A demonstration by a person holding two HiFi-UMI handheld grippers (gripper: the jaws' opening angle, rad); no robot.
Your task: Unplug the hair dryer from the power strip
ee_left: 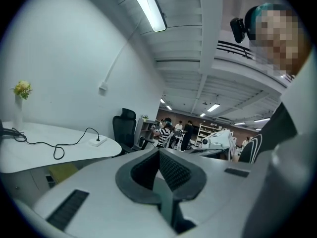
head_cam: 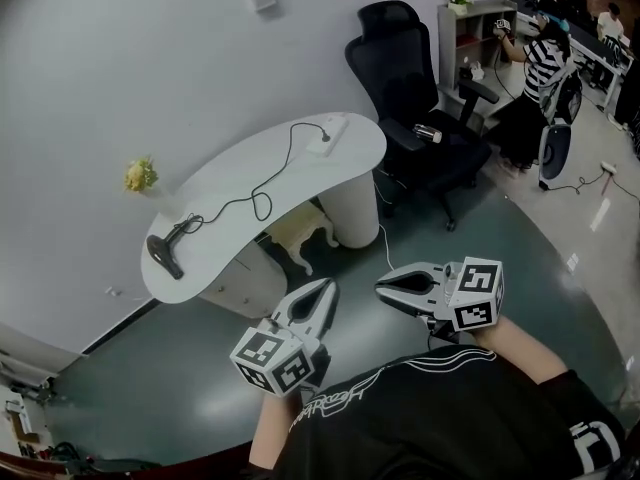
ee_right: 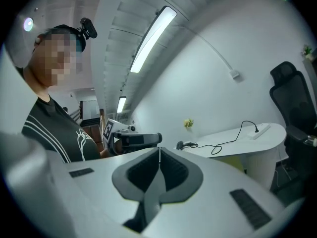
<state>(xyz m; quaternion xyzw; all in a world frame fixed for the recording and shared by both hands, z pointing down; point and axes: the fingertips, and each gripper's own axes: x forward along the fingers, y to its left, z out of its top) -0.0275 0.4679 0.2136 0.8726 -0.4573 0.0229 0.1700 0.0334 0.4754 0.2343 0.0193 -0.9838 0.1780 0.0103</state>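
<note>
A black hair dryer (head_cam: 165, 253) lies at the left end of the white curved table (head_cam: 230, 183). Its black cord (head_cam: 262, 203) runs to a plug (head_cam: 326, 136) seated in the white power strip (head_cam: 333, 128) at the table's right end. Both grippers hang in front of the person's chest, well short of the table. My left gripper (head_cam: 326, 288) is shut with nothing in it, and my right gripper (head_cam: 382, 286) is shut and empty too. The left gripper view shows the power strip (ee_left: 97, 142) and cord (ee_left: 58, 150); the right gripper view shows the hair dryer (ee_right: 182, 145) and power strip (ee_right: 261, 131).
A black office chair (head_cam: 415, 98) stands right of the table, with a shelf unit (head_cam: 478, 30) behind it. A person in a striped shirt (head_cam: 545, 63) stands at the far right. Yellow flowers (head_cam: 140, 175) sit by the wall. Dark floor lies between me and the table.
</note>
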